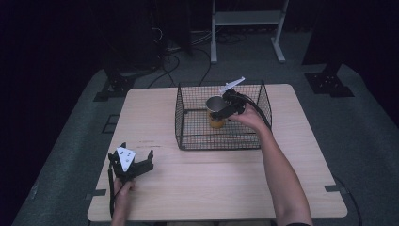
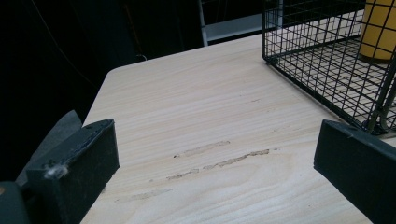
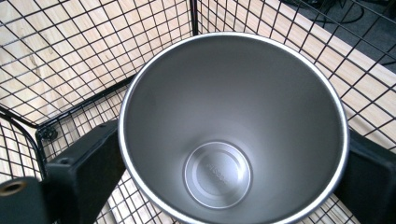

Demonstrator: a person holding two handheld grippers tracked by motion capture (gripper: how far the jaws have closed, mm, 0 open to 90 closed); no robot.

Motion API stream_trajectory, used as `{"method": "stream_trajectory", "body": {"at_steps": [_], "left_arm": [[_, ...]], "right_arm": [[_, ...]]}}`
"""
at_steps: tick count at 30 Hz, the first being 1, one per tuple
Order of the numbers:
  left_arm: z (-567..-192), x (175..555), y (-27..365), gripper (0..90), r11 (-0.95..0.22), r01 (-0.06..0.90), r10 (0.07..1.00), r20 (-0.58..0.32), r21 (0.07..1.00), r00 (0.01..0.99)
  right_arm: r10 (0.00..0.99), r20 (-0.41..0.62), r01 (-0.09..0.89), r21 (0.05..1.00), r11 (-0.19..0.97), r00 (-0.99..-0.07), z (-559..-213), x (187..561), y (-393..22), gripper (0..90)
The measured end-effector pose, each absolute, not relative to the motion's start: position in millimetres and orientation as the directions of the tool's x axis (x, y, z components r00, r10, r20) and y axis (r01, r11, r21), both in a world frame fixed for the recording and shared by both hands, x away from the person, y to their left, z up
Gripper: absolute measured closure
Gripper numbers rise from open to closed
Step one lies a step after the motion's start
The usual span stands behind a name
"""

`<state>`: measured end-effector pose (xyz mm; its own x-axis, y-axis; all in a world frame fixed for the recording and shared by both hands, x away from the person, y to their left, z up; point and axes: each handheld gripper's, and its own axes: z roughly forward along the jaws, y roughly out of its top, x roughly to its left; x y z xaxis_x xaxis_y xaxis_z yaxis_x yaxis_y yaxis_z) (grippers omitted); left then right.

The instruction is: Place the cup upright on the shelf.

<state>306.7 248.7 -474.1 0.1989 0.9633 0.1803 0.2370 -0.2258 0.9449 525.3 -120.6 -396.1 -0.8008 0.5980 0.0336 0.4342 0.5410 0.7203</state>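
Yellow cup (image 1: 216, 113), steel-lined and upright, is seen standing on the floor of the black wire basket (image 1: 184, 123), toward the basket's far right part. From the right gripper view its open mouth (image 3: 233, 126) is looked straight down into, the bright rim round and the stamped base plain at the bottom.

The right gripper (image 1: 225, 109) is held over the cup from the right side, and its two black fingers (image 3: 88, 161) are set either side of the cup wall, one at each flank just under the rim. They are spread wide apart, as wide as the cup itself; whether the pads are still pressed on the wall cannot be told, since the rim hides the contact. A white three-cornered plate is carried tilted above that gripper, and the person's right forearm (image 1: 282, 174) is stretched in over the basket's near wall.

The basket is placed on the far middle of the pale wooden tabletop (image 1: 226, 179), its corner and the cup's yellow side being caught in the left gripper view (image 2: 380, 28).

Well apart, at the near left corner, the left gripper (image 1: 134, 165) is rested low over the tabletop, its fingers (image 2: 77, 168) wide apart with only bare scuffed wood between them.
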Motion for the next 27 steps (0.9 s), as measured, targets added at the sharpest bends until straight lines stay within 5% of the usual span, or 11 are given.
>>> {"method": "stream_trajectory", "body": {"at_steps": [27], "left_arm": [[-474.3, 306.8, 247.9, 0.0, -0.228, 0.235, 0.963, 0.183, 0.945, 0.199]], "right_arm": [[0.600, 0.037, 0.392, 0.789, 0.473, -0.799, -380.0, 513.4, -128.7, 0.0]]}}
